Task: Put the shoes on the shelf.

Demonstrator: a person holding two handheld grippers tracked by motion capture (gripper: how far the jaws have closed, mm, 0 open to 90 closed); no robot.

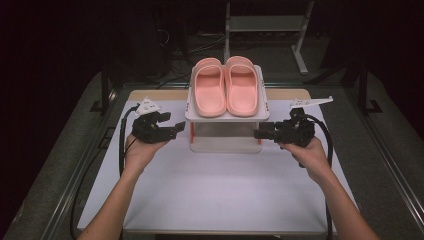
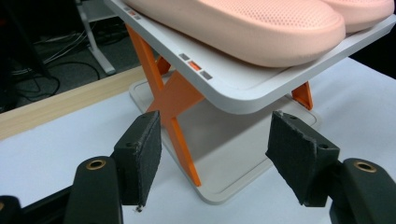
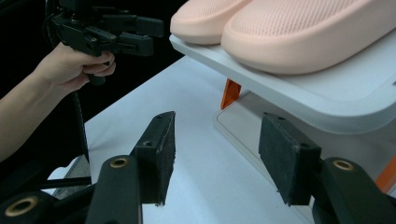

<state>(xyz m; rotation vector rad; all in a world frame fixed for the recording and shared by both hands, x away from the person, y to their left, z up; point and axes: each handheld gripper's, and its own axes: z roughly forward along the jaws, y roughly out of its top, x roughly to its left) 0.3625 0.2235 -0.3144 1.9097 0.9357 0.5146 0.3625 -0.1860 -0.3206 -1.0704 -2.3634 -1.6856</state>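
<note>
A pair of pink slippers (image 1: 226, 86) sits side by side on the top shelf of a small white rack (image 1: 196, 116) with orange legs (image 2: 173, 100), which stands at the far middle of the white table (image 1: 220, 190); beyond the table, a metal frame (image 1: 300, 50) rises from the dark floor. The left gripper (image 1: 181, 126) is held level just to the left of the rack, its jaws apart and empty, pointing at the rack's side below the shelf edge. The right gripper (image 1: 257, 133) mirrors it on the right, level, jaws likewise apart with nothing between them, each hand gripping from underneath with the forearm stretched over the table.
</note>
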